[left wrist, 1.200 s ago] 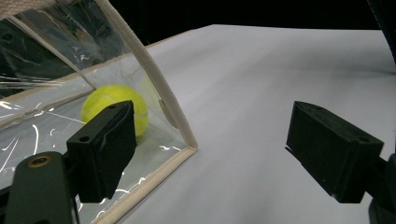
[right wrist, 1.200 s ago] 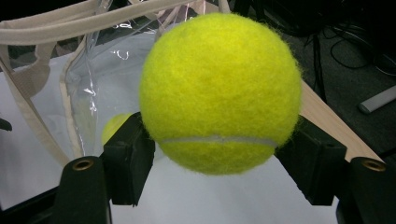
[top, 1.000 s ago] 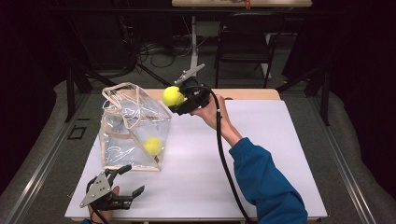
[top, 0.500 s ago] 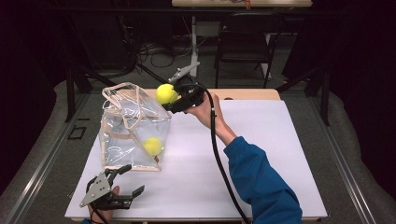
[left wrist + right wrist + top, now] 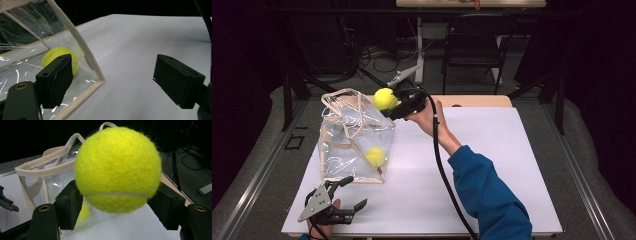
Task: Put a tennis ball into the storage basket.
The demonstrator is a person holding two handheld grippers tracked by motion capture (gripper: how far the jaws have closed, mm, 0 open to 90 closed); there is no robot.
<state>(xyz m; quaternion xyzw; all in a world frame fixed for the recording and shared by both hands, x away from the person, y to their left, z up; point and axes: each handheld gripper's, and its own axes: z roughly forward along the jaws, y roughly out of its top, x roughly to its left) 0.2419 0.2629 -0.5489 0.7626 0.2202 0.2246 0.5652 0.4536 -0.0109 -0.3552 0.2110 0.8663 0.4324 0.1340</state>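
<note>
Dark room; right gripper [image 5: 393, 107] fingers grip tennis ball [image 5: 385, 98], hiding bag [image 5: 354, 145] opening.

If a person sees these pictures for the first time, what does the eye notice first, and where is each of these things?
First is the bright yellow tennis ball clamped in the right gripper, held in the air just above the far rim of the clear plastic tote bag standing on the left part of the white table. Next is a second tennis ball lying inside the bag at its bottom. The left gripper, fingers apart, waits at the near edge of the table beside the bag.
</note>
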